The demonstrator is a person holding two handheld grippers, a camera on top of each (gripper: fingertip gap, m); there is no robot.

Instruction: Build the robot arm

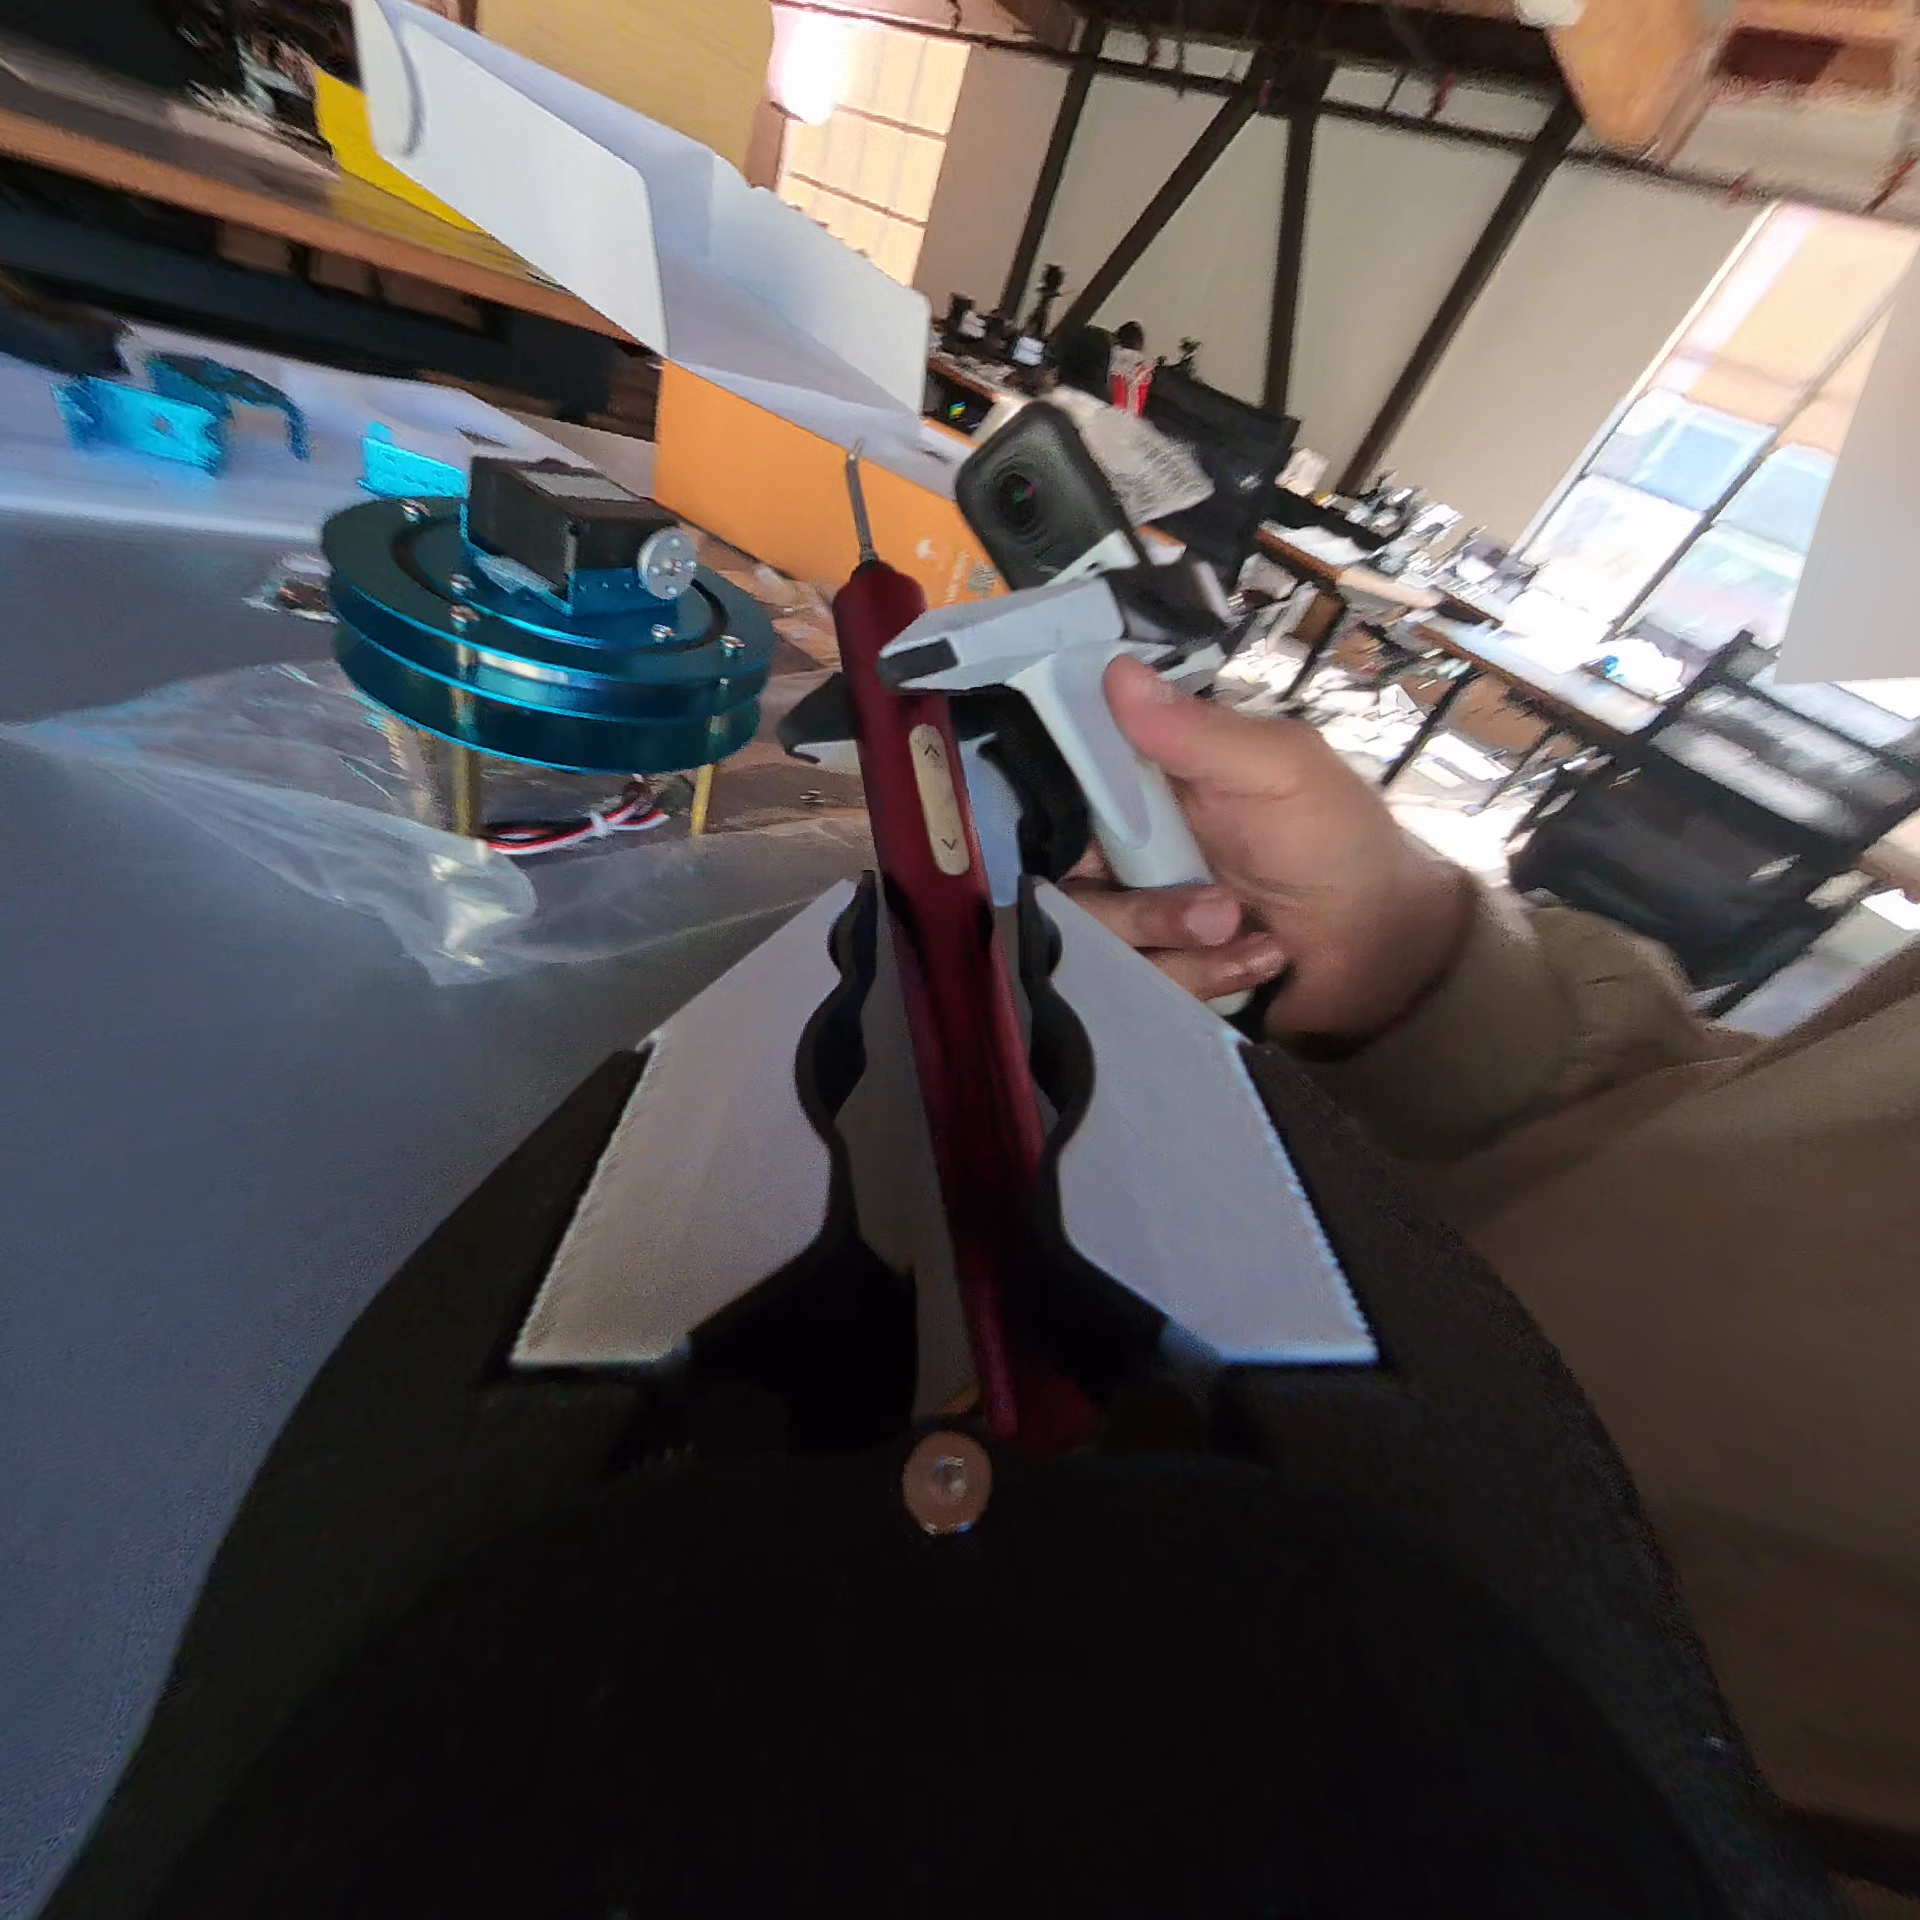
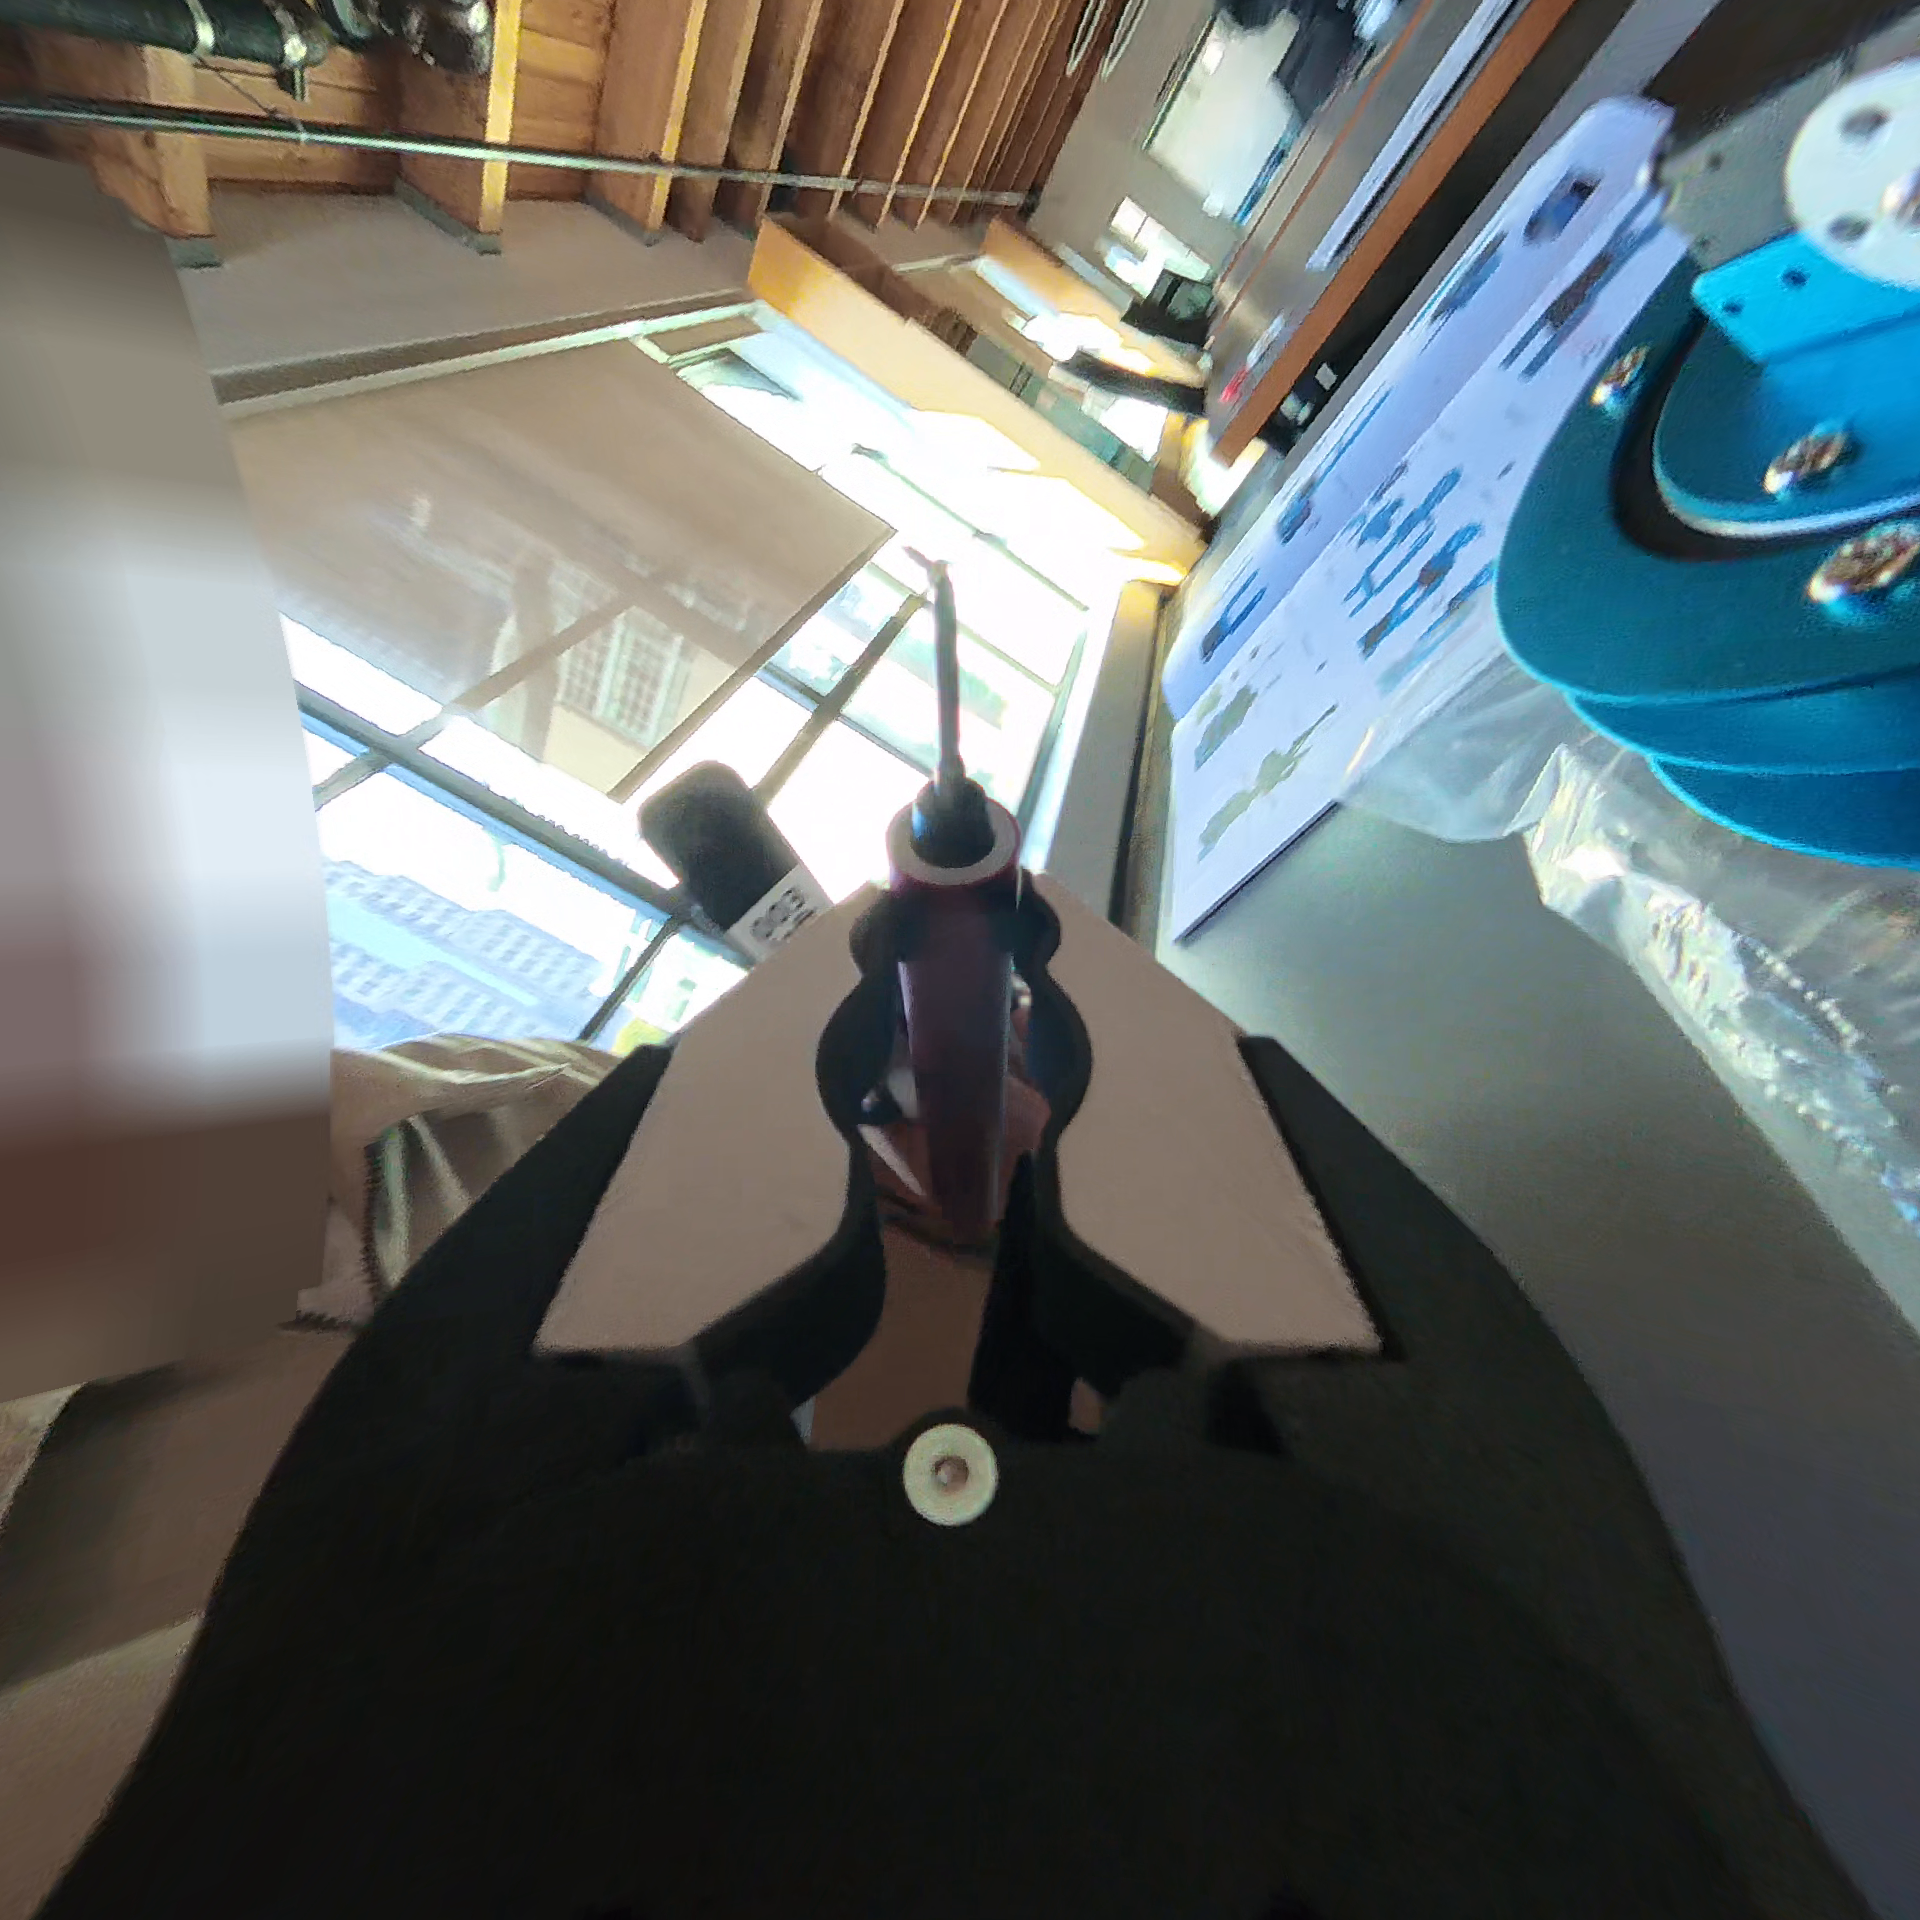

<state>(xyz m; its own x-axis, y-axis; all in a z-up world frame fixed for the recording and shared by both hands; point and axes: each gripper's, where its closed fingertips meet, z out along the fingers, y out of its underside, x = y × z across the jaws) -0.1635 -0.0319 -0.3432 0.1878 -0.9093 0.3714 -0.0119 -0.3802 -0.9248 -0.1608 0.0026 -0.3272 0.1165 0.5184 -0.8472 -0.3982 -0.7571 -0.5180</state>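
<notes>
red pen-shaped electric screwdriver (image 1: 940, 894): a tan button strip with an up arrow and a down arrow, no words.
white printed sheet on the table (image 2: 1340, 665): blue and green pictures with small print, too blurred to read.
black cylinder with a white label (image 2: 727, 862): a dark square code pattern, not readable.
orange cardboard box (image 1: 790, 499): small white marks, unreadable.

My grey table (image 1: 187, 1039) carries a blue round metal assembly (image 1: 540, 644) standing on brass posts, with crumpled clear plastic bags (image 1: 312, 831) lying around its foot. Behind it lie loose blue brackets (image 1: 156, 416) on a white printed sheet (image 2: 1351, 644), and an open white box (image 1: 644, 239) rests farther back.
</notes>
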